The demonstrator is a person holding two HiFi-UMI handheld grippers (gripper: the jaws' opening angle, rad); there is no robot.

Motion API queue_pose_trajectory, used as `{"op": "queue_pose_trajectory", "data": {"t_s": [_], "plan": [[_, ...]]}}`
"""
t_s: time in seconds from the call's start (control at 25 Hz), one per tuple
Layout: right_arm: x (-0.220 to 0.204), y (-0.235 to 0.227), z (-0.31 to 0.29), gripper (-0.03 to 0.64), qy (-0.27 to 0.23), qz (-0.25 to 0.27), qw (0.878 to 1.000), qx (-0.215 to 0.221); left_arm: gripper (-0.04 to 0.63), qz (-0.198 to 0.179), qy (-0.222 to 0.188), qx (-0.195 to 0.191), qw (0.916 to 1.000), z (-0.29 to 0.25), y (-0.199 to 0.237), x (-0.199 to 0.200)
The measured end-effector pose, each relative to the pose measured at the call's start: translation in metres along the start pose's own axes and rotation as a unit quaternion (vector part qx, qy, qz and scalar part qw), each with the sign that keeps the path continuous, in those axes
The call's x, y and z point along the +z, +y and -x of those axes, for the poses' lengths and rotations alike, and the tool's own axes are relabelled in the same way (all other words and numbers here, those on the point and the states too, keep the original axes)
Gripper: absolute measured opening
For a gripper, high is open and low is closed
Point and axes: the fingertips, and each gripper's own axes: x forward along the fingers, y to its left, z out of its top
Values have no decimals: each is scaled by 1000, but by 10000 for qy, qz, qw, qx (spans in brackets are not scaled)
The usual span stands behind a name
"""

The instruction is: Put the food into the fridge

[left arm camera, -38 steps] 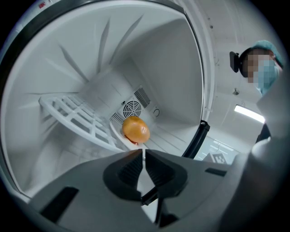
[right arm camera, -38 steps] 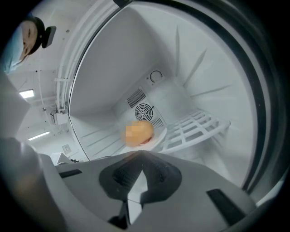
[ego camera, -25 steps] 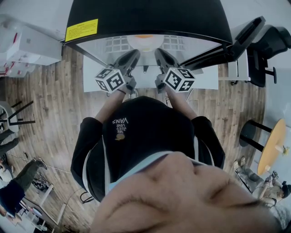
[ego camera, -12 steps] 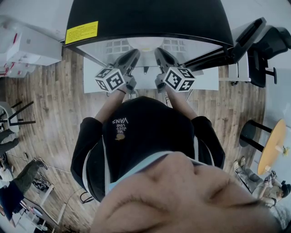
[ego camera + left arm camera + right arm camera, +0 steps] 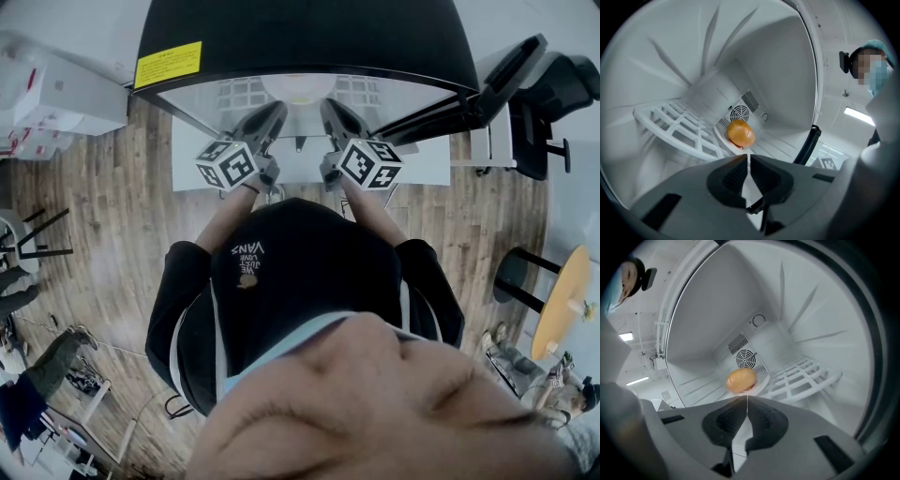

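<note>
Food (image 5: pixel 740 133), a smooth, rounded golden-orange lump, sits on a shallow white plate (image 5: pixel 763 380) deep inside the fridge (image 5: pixel 783 70). A knock to the plate could roll it off the low rim. Behind it is a round fan grille (image 5: pixel 739 113), alongside a white slatted shelf (image 5: pixel 679 126). The left hand-held gripper (image 5: pixel 748 157) and right hand-held gripper (image 5: pixel 747 398) have their jaws pressed together, empty.
</note>
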Motion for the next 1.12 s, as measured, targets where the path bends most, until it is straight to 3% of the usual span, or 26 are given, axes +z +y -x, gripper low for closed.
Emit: {"op": "queue_pose_trajectory", "data": {"t_s": [1.12], "plan": [[-2, 15, 39, 12, -113, 405, 9989, 196, 31, -548, -368, 47, 9978, 21, -35, -8]]}}
